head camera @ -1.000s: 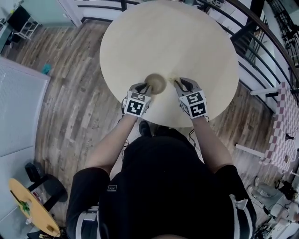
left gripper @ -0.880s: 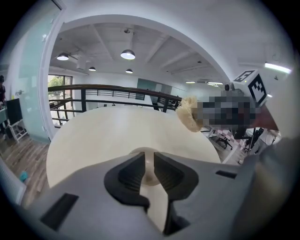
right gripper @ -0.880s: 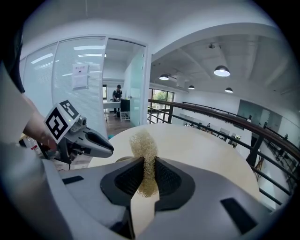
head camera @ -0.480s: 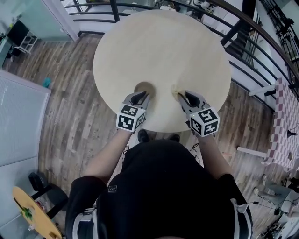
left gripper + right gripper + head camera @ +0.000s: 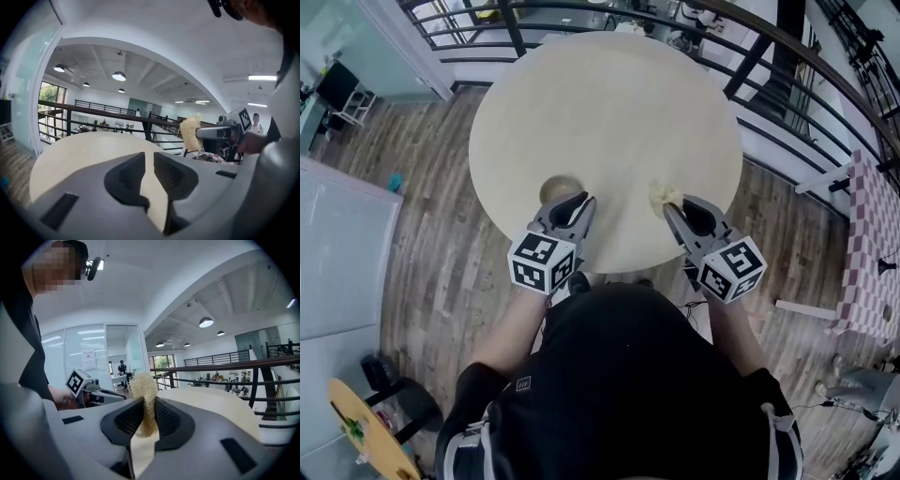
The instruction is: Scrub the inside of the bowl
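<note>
My left tongs hover over the bench near the wooden bowl, slightly spread and empty. My right tongs point forward, pinching a fibrous scrubber.

Both bare forearms reach forward side by side from the black-shirted torso; the left grey two-jaw tongs tilt slightly downward, jaws a little apart, nothing seen between them; the right grey two-jaw tongs, to their right, are clamped on a pale fibrous scrubbing pad.
</note>
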The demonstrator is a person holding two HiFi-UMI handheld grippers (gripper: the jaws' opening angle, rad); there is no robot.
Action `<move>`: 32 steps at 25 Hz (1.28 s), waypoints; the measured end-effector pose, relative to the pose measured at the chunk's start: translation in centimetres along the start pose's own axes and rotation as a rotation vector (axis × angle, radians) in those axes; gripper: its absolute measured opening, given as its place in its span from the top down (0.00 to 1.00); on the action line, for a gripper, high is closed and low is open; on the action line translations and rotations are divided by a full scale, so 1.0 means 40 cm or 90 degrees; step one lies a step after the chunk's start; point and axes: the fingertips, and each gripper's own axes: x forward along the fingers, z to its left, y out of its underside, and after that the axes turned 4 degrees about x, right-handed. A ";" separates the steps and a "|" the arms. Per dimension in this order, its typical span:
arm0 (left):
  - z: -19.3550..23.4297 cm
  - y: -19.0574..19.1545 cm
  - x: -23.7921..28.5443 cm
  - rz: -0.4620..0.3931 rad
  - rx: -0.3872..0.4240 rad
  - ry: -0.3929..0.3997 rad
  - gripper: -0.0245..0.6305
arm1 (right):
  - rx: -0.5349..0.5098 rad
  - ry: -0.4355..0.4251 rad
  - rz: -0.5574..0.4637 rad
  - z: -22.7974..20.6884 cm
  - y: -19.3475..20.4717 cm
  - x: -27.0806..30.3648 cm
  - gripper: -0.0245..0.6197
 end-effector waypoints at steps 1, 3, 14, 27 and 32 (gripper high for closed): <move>-0.017 -0.017 -0.001 -0.007 0.001 0.003 0.87 | -0.001 -0.003 -0.011 0.001 -0.014 -0.018 0.85; -0.044 -0.046 -0.003 -0.020 0.004 0.007 0.87 | 0.000 -0.008 -0.032 0.000 -0.036 -0.047 0.85; -0.108 -0.143 -0.025 -0.062 0.039 0.013 0.87 | -0.011 -0.012 -0.088 0.007 -0.098 -0.116 0.85; -0.098 -0.174 -0.052 -0.080 0.054 0.013 0.87 | -0.022 -0.022 -0.106 0.044 -0.136 -0.097 0.85; -0.095 -0.177 -0.052 -0.085 0.058 0.013 0.87 | -0.027 -0.027 -0.108 0.048 -0.140 -0.089 0.85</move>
